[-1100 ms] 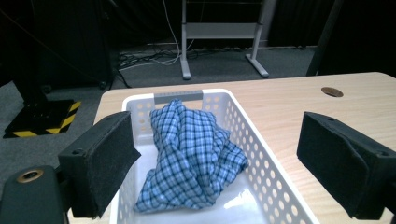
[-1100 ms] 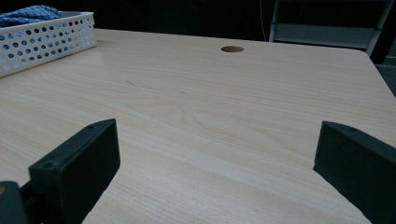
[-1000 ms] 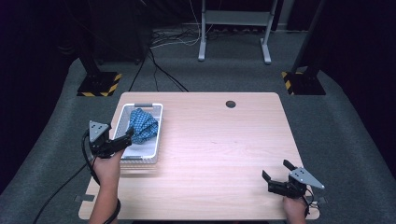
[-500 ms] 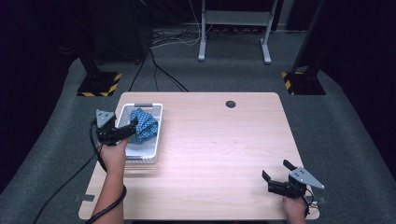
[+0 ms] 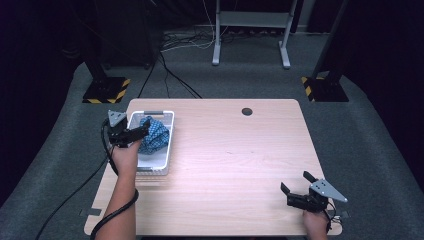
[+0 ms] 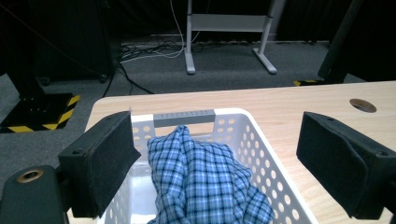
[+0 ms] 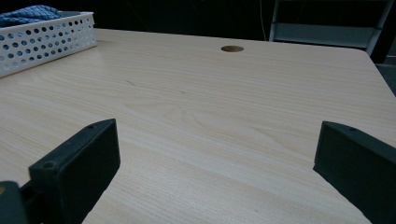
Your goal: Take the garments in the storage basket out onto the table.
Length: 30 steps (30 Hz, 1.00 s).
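Between the spread jaws of the left gripper (image 6: 212,172), just ahead of and below the pads, sits a blue checked cloth (image 6: 205,184), bunched into a loose peak inside a white perforated basket (image 6: 275,186). The jaws stand wide apart and hold nothing. In the high view this gripper (image 5: 135,134) hovers over the basket's near-left part, with the cloth (image 5: 152,134) heaped toward the far end.

What could go wrong, as I judge it: the left-hand pad hangs right over the basket's side wall, so a straight descent may land that jaw on the rim or pinch the plastic wall along with the fabric, and the light basket would lift or skid with it. A shallow bite on the peak alone could also slip, since the folds are loose and only a thin ridge stands up between the pads.

The cloth looks soft and crumpled, with a small check of blue and white, and it rises above the rim. A grey handle bar (image 6: 184,117) crosses the basket's far end beyond the jaws.

Farther out, the right gripper (image 5: 300,189) rests low near the opposite near corner of the wooden table (image 5: 240,160), well apart from the basket, its jaws likewise wide and holding nothing.
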Tool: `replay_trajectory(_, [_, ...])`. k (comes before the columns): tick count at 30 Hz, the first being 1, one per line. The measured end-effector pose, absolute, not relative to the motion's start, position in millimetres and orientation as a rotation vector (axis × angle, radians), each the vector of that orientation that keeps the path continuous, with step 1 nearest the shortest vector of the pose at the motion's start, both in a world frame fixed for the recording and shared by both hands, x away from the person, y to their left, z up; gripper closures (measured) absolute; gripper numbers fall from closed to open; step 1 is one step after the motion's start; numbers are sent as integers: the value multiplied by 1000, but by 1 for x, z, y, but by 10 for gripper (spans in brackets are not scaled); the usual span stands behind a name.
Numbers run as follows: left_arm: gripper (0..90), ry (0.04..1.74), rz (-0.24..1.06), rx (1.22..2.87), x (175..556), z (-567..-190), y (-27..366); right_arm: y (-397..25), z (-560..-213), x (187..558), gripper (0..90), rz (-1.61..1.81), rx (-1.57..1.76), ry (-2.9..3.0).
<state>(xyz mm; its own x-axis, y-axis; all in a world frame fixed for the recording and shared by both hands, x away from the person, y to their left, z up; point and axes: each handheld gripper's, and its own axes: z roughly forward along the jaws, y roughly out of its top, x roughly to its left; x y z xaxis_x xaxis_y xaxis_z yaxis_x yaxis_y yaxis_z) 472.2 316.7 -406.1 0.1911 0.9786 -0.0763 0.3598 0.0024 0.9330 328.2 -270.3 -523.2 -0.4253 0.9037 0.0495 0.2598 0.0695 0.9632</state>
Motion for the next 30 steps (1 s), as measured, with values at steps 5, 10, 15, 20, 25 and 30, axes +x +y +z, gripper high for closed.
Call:
replay_trajectory(5, [109,1340,818,1521,480,-408,319,-270,-523,328,0,1379,1159,1753])
replay_trajectory(10, [110,1352,814,1533,486,-412,319,-270,-523,328,0,1379,1160,1753])
replay_trajectory(15, [110,1351,806,1554,492,-419,317,-270,-523,328,0,1379,1162,1753])
replay_trajectory(20, [112,1365,795,1564,496,-424,316,-270,-523,328,0,1381,1162,1753])
replay_trajectory(25, [113,1371,793,1587,500,-424,313,-270,-523,329,0,1380,1163,1755])
replay_trajectory(30, [114,1381,786,1615,504,-429,310,-270,-523,329,0,1381,1163,1755])
